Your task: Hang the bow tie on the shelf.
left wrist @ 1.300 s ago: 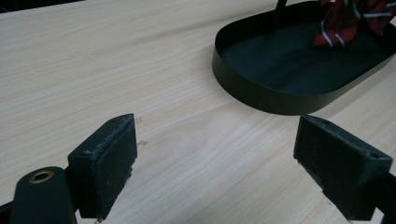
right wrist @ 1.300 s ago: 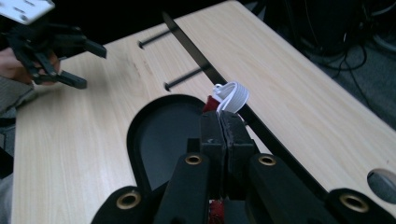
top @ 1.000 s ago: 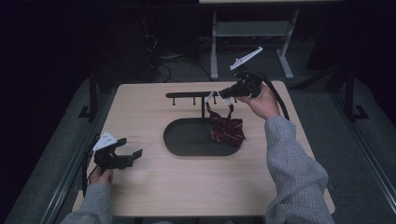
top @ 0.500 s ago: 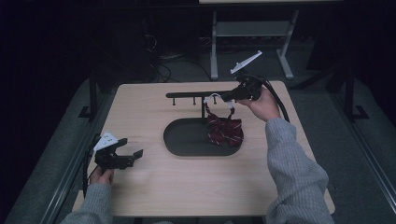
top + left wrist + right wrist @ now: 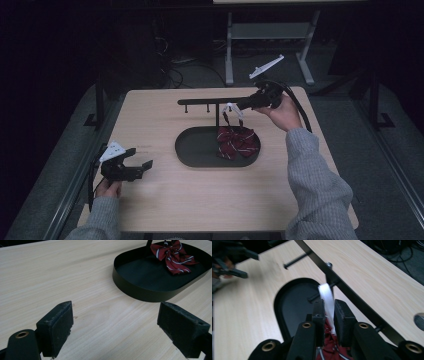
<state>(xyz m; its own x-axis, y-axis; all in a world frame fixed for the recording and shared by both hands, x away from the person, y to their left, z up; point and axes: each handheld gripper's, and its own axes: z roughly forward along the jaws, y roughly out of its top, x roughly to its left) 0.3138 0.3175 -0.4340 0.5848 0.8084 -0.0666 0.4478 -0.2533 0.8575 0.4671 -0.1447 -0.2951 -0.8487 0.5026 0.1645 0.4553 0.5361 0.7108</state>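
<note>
My right claw at the rack, jaws just been easing apart, white strap between them, contact unclear. Bow tie hangs from strap, resting in the tray, right side. Left claw wide open, holding nothing, near-left on the worktop.

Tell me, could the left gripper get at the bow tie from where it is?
Probably yes. The left gripper has open, empty jaws, bare table lies between, and the bow tie rests in the low-walled tray.
</note>
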